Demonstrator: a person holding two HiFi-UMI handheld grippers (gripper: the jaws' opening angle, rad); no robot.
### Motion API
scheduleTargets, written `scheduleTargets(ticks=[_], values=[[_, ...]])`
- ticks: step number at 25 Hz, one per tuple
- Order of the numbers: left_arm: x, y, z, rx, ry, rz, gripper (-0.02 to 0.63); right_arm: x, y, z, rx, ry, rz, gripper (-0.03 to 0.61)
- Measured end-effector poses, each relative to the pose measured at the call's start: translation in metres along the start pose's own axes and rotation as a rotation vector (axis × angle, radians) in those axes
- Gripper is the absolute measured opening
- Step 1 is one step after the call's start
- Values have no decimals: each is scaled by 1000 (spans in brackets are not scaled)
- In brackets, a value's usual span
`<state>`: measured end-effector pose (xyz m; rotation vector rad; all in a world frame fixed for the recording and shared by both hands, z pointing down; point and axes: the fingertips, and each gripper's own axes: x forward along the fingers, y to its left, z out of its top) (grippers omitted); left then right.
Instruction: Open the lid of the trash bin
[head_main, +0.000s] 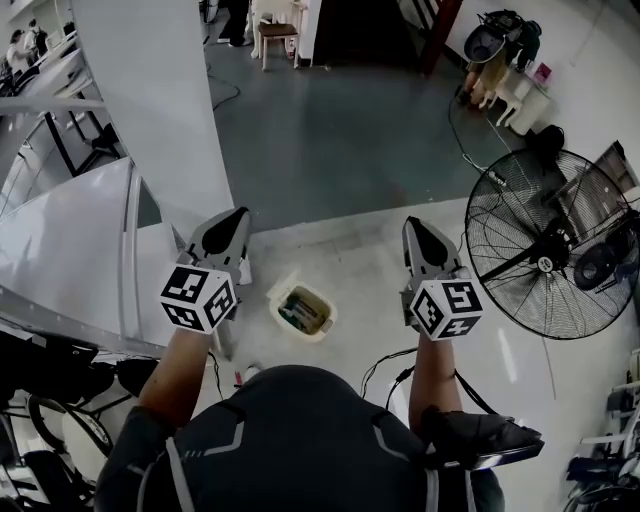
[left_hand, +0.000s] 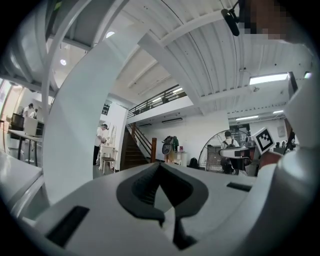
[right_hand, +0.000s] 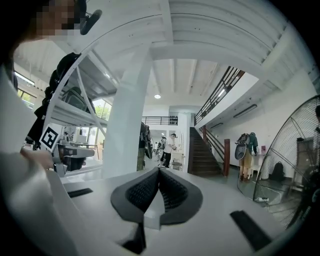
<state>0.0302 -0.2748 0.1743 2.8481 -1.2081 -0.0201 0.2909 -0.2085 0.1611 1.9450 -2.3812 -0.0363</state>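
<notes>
In the head view a small cream trash bin (head_main: 301, 311) stands on the pale floor below and between my two grippers. Its top shows dark and green contents inside, with a pale flap at its far left edge. The left gripper (head_main: 233, 222) is held out level, high above the floor to the bin's left, jaws together and empty. The right gripper (head_main: 416, 228) is held the same way to the bin's right, also shut with nothing in it. The bin does not show in either gripper view, where the left gripper (left_hand: 159, 165) and right gripper (right_hand: 159, 171) both face across the hall.
A large floor fan (head_main: 545, 246) stands close on the right. A white pillar (head_main: 160, 100) and a white frame table (head_main: 70, 230) are on the left. Cables (head_main: 385, 364) lie on the floor near the person's feet. People stand far off by a staircase (right_hand: 202, 155).
</notes>
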Motion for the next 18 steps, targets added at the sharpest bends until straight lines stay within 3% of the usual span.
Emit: scheduleTargets(ticks=[18], values=[[5,-2,3,18,1,-10,8,0,0,5,25,-26,-11,26]])
